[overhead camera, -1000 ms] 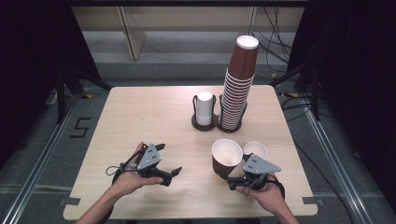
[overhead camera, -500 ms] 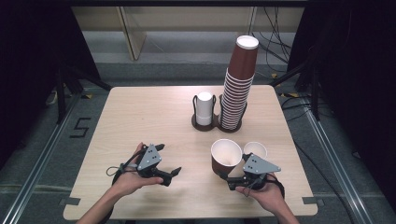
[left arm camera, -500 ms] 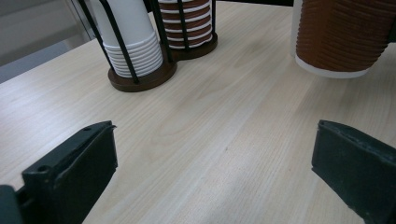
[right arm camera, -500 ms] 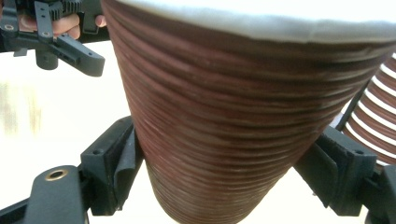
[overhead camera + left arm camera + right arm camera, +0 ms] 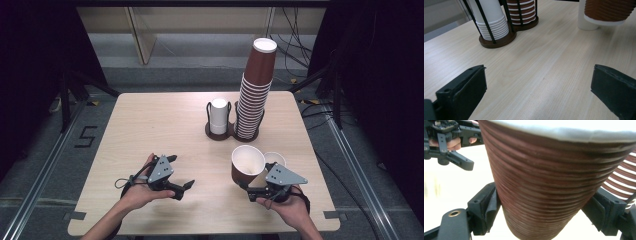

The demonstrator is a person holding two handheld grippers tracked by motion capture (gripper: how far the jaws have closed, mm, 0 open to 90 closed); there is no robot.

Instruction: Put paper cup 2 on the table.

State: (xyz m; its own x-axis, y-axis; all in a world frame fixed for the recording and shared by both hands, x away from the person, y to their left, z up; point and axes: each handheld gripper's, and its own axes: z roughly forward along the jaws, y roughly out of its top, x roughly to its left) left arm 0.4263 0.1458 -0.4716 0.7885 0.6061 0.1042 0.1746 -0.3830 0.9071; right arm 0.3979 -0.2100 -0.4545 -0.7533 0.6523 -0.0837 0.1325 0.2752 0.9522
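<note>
My right gripper [image 5: 253, 188] is near the table's front right, shut on a brown ribbed paper cup [image 5: 247, 165]. The cup is upright with its white inside showing; in the right gripper view the cup [image 5: 554, 182] sits between the two black pads, which press on its sides. Just right of it a white cup [image 5: 275, 159] stands on the table. At the front left my left gripper [image 5: 181, 171] is open with nothing in it. In the left gripper view the left gripper [image 5: 537, 90] has only bare wood between its wide-apart jaws.
A black wire holder [image 5: 220, 134] stands at the middle back of the wooden table [image 5: 150, 125]. It holds a short stack of white cups [image 5: 218, 116] and a tall stack of brown cups [image 5: 256, 92]. Dark floor and cables surround the table.
</note>
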